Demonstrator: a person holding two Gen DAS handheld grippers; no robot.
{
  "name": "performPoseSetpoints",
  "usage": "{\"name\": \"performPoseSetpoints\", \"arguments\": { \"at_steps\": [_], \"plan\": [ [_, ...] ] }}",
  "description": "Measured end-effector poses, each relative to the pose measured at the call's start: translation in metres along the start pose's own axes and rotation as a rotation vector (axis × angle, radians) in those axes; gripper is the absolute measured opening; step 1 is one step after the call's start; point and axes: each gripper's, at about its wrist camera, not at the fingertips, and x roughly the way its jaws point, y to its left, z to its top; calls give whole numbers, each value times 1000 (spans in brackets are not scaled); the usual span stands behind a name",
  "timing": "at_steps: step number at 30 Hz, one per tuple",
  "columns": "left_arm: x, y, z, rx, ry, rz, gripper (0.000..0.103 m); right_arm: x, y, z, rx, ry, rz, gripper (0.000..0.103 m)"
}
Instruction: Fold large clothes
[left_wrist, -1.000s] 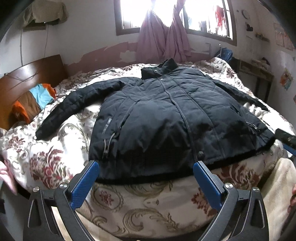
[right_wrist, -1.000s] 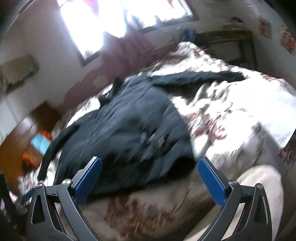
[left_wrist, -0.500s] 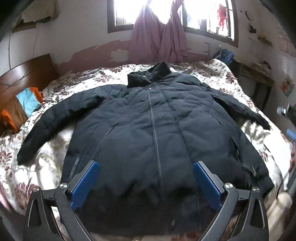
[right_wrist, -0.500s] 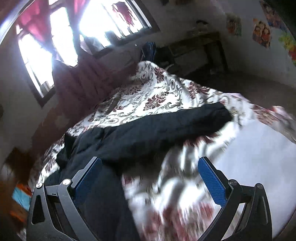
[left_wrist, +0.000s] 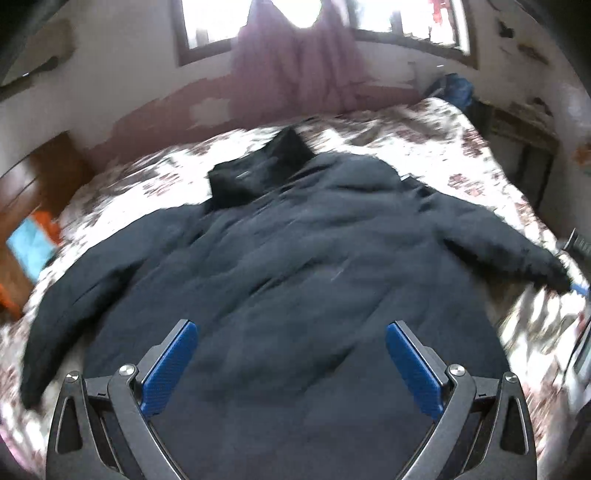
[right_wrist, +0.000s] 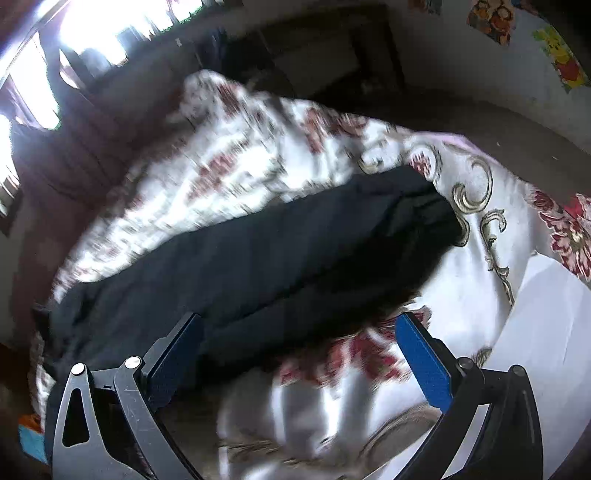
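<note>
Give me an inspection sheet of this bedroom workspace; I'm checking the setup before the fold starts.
Surface: bed with floral bedspread, rumpled.
Job's things: dark jacket spread flat, sleeves out; right sleeve lies loose.
Clutter: orange and blue cloth by the wooden headboard.
Grippers: left gripper open above the jacket; right gripper open above the sleeve.
Cables: nothing seen.
Surroundings: window, pink curtain, wall stickers.
</note>
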Motion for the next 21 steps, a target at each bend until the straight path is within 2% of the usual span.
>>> {"name": "performPoseSetpoints", "arguments": {
  "at_steps": [2, 4, 7, 11, 13, 15, 16, 17, 19, 21],
  "plan": [
    [22, -23, 20, 29, 8, -25, 103, 23, 2, 1, -34, 68, -24, 102],
    [50, -50, 35, 76, 54, -24, 103, 38, 0, -1, -1, 102, 16, 102],
    [89, -84, 51, 138, 94, 12, 103, 52, 2, 4, 44, 95, 17, 102],
    [109, -104, 74, 105, 27, -1, 103, 64, -3, 9, 110, 101, 70, 101],
    [119, -111, 80, 76, 32, -22, 103, 67, -10, 9, 155, 97, 96, 94],
    [133, -117, 79, 51, 56, -29, 103, 70, -14, 10, 200, 91, 135, 72],
    [140, -119, 77, 50, 71, -27, 103, 73, -17, 11, 227, 94, 155, 67],
    [148, -123, 74, 55, 89, -29, 103, 76, -20, 11, 255, 95, 175, 57],
    [162, -130, 66, 77, 118, -24, 103, 83, -23, 11, 292, 102, 214, 48],
    [168, -132, 62, 80, 128, -22, 103, 85, -23, 9, 313, 98, 248, 30]
  ]
}}
